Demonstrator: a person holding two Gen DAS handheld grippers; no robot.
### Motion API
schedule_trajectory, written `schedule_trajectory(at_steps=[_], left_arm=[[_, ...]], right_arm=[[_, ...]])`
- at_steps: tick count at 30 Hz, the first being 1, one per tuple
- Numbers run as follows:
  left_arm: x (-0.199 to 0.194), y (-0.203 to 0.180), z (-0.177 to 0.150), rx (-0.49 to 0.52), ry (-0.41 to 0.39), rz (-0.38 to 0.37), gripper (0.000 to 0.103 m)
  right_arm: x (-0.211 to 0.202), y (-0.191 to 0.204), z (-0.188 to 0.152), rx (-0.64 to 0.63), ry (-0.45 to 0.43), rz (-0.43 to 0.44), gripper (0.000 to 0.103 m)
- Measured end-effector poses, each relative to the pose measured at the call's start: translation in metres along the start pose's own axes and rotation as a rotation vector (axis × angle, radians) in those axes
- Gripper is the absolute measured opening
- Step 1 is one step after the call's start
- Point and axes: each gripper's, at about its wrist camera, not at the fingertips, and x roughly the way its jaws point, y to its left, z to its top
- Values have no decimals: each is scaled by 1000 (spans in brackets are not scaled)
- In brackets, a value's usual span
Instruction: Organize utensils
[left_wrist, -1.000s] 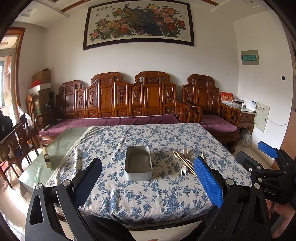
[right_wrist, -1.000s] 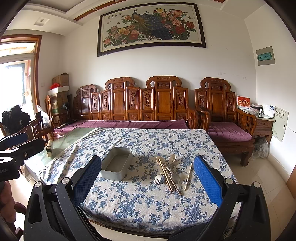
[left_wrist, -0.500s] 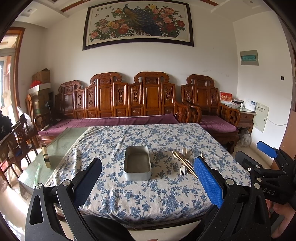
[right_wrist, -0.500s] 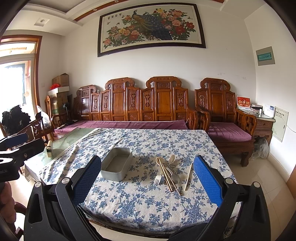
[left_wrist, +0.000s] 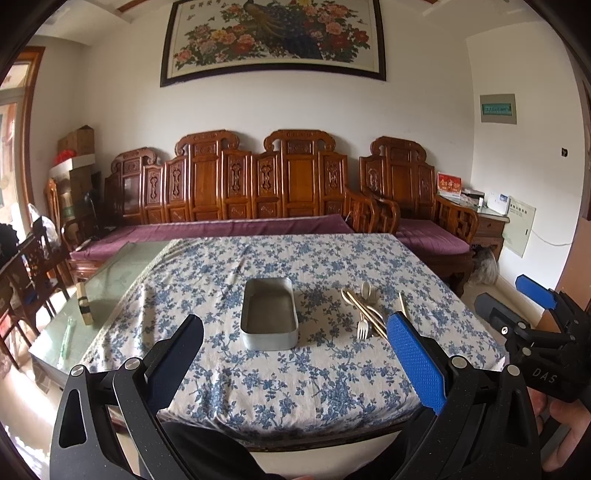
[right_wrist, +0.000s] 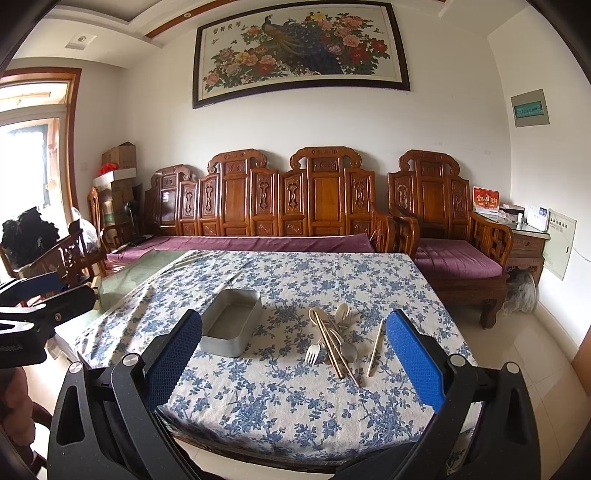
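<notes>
A grey metal tin (left_wrist: 269, 314) (right_wrist: 232, 322) lies empty on the blue-flowered tablecloth (left_wrist: 295, 376) (right_wrist: 280, 398). To its right is a pile of utensils (left_wrist: 364, 308) (right_wrist: 334, 339): a pale fork (right_wrist: 313, 353), spoons and several chopsticks, with one chopstick (right_wrist: 375, 348) lying apart on the right. My left gripper (left_wrist: 295, 354) is open and held short of the table's near edge, facing the tin. Equally open, my right gripper (right_wrist: 295, 350) faces the utensils from the near edge. Both hold nothing.
A bare glass strip (left_wrist: 110, 280) runs along the table's left side, with a small block (left_wrist: 85, 304) standing on it. A carved wooden sofa (left_wrist: 258, 192) stands behind the table, an armchair (right_wrist: 443, 229) at the back right, chairs (left_wrist: 33, 258) to the left.
Both grippers have edged slightly toward the table. Nothing on the table has moved.
</notes>
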Motion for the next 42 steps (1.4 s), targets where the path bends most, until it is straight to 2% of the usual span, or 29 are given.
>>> schedule_trajectory(at_steps=[9,17,19,22,28,34,38,42], left_arm=[[63,-3,-12,29,123,-22,97],[125,-10,-17,62,227,-70,97],[142,-12,-19,68,250,-94,97],[160,-16,-20,74,273,-126,96],[197,-30,-28,107,328,-169,97],[230,-39,-38,104,387,-209,96],[248,-46,-44,106,417,-225,96],[263,-55,-51,120,443,-232,96]], right_arm=[[59,-23,-7,-55,66,18,99],[140,-62,-15,-86,226,51,75],[164,-76,-20,-78,276,59,63],[194,-92,-29,-65,331,54,53],[240,-115,-47,-25,408,69,39],[277,-115,-82,-51,510,103,30],[301,-120,-107,-51,583,126,28],[314,-118,-122,-71,621,144,26]])
